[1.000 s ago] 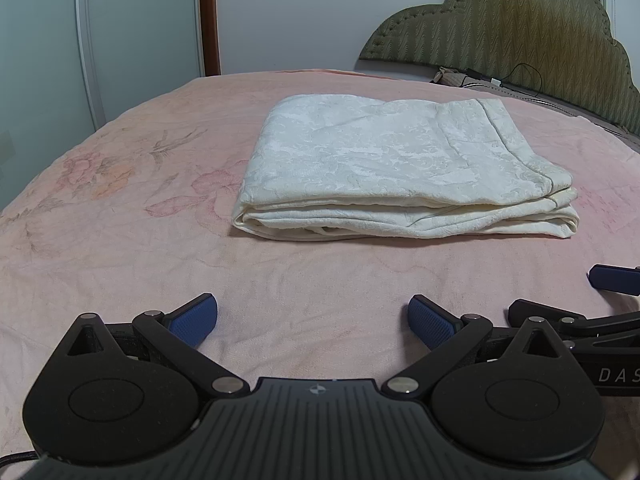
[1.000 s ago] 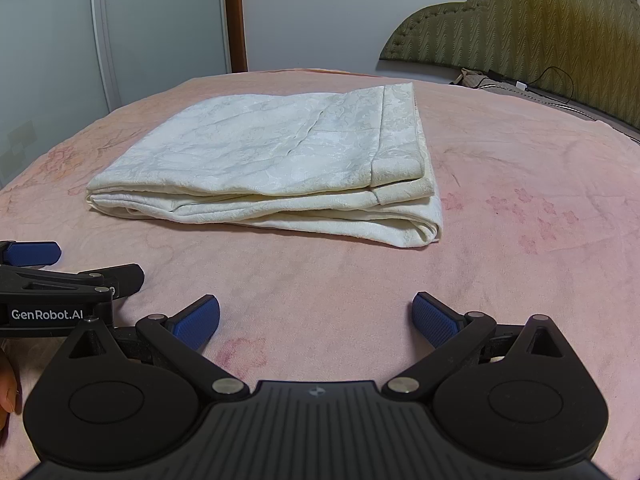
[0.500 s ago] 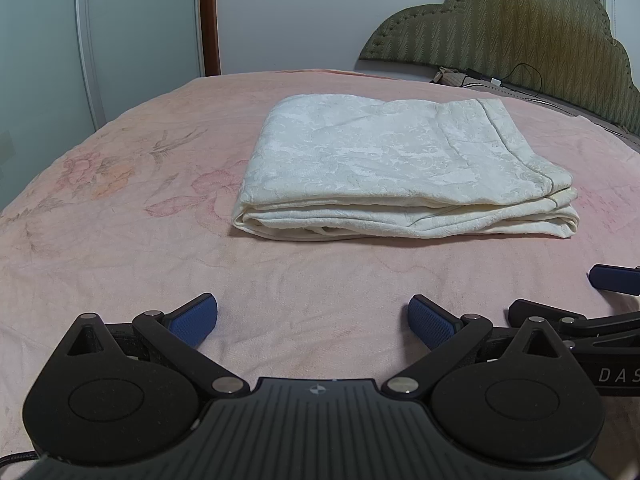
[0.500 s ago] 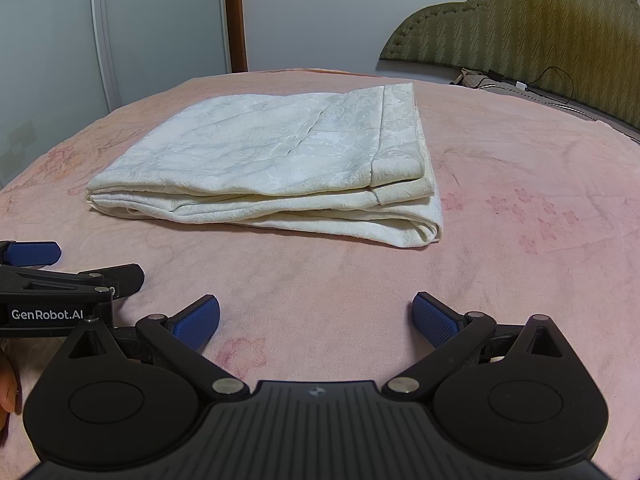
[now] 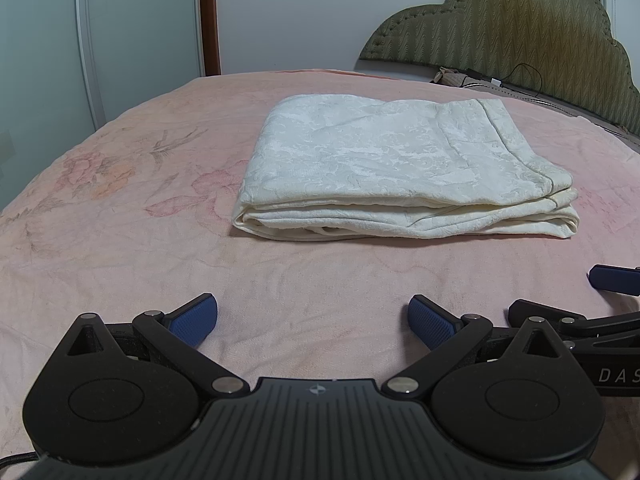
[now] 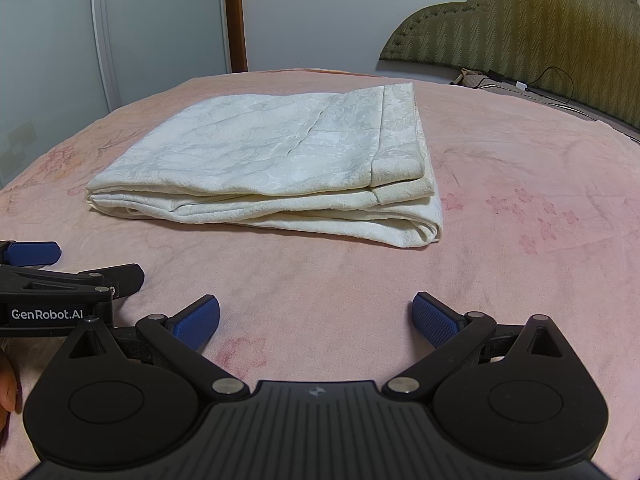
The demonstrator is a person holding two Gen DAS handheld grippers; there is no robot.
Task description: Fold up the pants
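Note:
Cream-white pants (image 5: 384,168) lie folded into a flat rectangular stack in the middle of the pink bed; the right wrist view shows the same pants (image 6: 280,160) with a hem band along their right side. My left gripper (image 5: 313,320) rests low on the bedspread a short way in front of the stack, open and holding nothing. My right gripper (image 6: 316,322) sits beside it, also open and empty. Each camera catches the other gripper's blue-tipped fingers at its frame edge.
The pink floral bedspread (image 5: 120,240) stretches around the stack on all sides. An olive padded headboard (image 5: 520,28) with a black cable stands at the back right. Pale wardrobe doors (image 6: 60,60) and a brown door frame are at the back left.

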